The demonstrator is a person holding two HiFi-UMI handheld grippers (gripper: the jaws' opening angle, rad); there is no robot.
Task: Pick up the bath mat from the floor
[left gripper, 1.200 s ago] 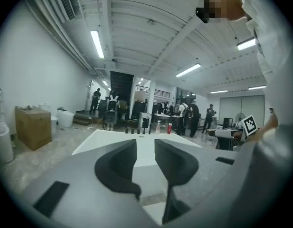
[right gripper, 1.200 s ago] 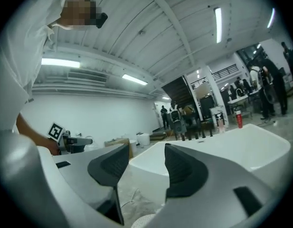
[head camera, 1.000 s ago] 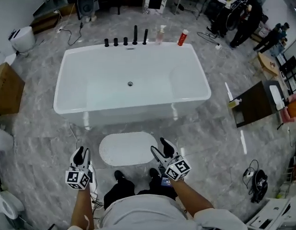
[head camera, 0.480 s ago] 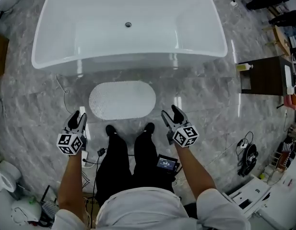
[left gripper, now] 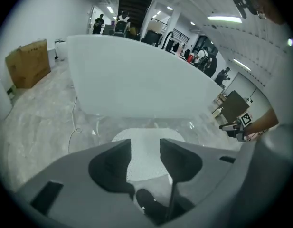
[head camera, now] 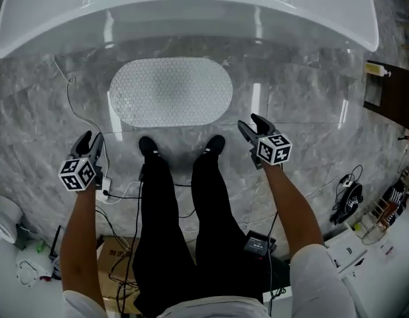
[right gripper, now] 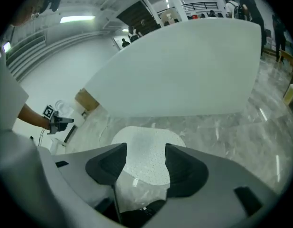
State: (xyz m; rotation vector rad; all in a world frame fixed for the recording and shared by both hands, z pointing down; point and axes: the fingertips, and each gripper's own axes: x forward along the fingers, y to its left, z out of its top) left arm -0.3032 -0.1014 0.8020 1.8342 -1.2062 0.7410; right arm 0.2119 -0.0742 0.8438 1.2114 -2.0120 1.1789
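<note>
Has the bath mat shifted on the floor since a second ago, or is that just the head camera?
No. The bath mat still lies flat just in front of the bathtub, centred on it as before. Only the head view has tilted down.

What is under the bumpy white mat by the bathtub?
The bath mat lies flat on the grey marble floor, which shows all around its edge. The patch of floor right beneath the mat is covered, so anything hidden there cannot be seen. The bathtub stands just behind it.
</note>
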